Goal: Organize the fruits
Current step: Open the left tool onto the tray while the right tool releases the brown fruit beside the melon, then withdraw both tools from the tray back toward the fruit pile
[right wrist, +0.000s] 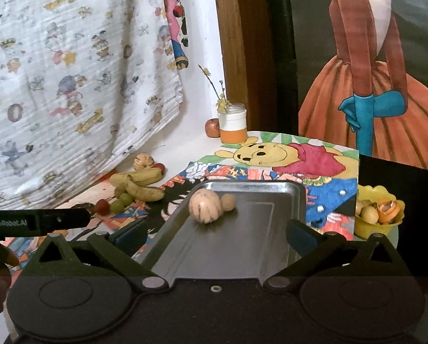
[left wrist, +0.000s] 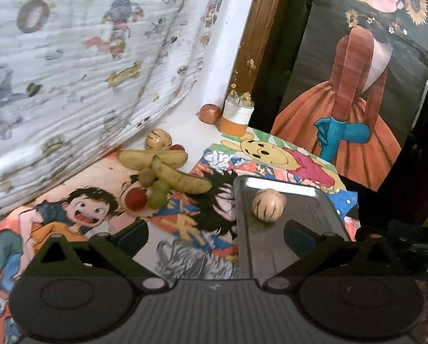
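A metal tray [right wrist: 259,223] lies on the cartoon-covered table and holds a striped beige fruit [right wrist: 205,205] and a small brown fruit [right wrist: 228,201]; the left wrist view shows the tray [left wrist: 300,229] and the striped fruit [left wrist: 268,205]. A fruit pile lies to the left: bananas [left wrist: 179,176], a red fruit [left wrist: 136,197], green grapes [left wrist: 158,195], a brown fruit [left wrist: 146,176] and another striped fruit [left wrist: 158,140]. My left gripper [left wrist: 217,232] is open and empty, short of the pile. My right gripper [right wrist: 217,235] is open and empty over the tray's near end.
A jar with yellow flowers [right wrist: 232,126] and a reddish fruit [right wrist: 212,127] stand at the back by the wall. A yellow bowl of peels and fruit [right wrist: 377,215] sits right of the table. A printed cloth [left wrist: 85,71] hangs on the left.
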`<state>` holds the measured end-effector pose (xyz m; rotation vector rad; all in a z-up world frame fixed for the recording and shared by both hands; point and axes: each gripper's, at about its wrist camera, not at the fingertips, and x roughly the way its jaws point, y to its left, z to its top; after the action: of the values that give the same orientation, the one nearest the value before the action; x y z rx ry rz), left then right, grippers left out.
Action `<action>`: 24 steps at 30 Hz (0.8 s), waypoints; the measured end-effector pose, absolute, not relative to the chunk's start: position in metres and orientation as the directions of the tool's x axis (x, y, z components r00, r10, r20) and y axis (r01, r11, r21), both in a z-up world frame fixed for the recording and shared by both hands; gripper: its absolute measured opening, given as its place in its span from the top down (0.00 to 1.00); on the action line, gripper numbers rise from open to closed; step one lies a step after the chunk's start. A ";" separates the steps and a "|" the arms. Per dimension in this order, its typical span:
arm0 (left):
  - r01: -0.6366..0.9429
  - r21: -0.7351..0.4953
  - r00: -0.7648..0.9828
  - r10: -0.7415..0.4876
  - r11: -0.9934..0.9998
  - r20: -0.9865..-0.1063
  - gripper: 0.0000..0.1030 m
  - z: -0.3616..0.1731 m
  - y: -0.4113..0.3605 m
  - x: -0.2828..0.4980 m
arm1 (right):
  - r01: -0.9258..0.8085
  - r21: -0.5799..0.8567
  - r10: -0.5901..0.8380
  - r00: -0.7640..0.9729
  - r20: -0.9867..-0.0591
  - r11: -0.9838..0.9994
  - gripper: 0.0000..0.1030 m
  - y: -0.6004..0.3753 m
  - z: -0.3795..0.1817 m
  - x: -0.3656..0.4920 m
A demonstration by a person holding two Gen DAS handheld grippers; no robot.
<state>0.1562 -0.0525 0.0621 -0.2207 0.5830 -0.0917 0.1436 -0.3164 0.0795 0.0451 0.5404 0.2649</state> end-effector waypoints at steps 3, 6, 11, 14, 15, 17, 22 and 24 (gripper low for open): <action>0.029 -0.221 0.831 -0.146 0.975 -0.537 0.00 0.061 -0.051 0.141 | -0.222 0.124 0.254 0.823 -0.508 0.967 0.01 -0.314 0.079 0.126; 0.044 -0.210 0.826 -0.154 0.977 -0.542 0.00 0.059 -0.050 0.127 | -0.196 0.120 0.230 0.829 -0.509 0.973 0.01 -0.310 0.078 0.109; 0.062 -0.175 0.821 -0.150 0.983 -0.551 0.00 0.055 -0.048 0.103 | -0.162 0.087 0.183 0.846 -0.501 0.983 0.01 -0.305 0.075 0.087; 0.051 -0.136 0.820 -0.119 0.989 -0.559 0.00 0.050 -0.044 0.088 | -0.154 0.076 0.171 0.843 -0.510 0.985 0.01 -0.303 0.072 0.076; 0.046 -0.128 0.823 -0.110 0.991 -0.557 0.00 0.049 -0.043 0.083 | -0.150 0.077 0.168 0.840 -0.517 0.986 0.01 -0.302 0.071 0.073; 0.039 -0.126 0.825 -0.103 0.991 -0.556 0.00 0.047 -0.038 0.074 | -0.145 0.087 0.169 0.830 -0.532 0.986 0.01 -0.300 0.067 0.067; 0.032 -0.135 0.820 -0.104 0.990 -0.563 0.00 0.044 -0.029 0.059 | -0.135 0.118 0.179 0.792 -0.584 0.984 0.01 -0.293 0.055 0.052; 0.029 -0.137 0.817 -0.102 0.990 -0.567 0.00 0.042 -0.025 0.054 | -0.133 0.122 0.180 0.774 -0.607 0.983 0.01 -0.289 0.050 0.048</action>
<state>0.0538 -0.0246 0.0422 -0.1245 0.6104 -0.0700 0.0485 -0.2887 0.0498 0.0737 0.6640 0.1701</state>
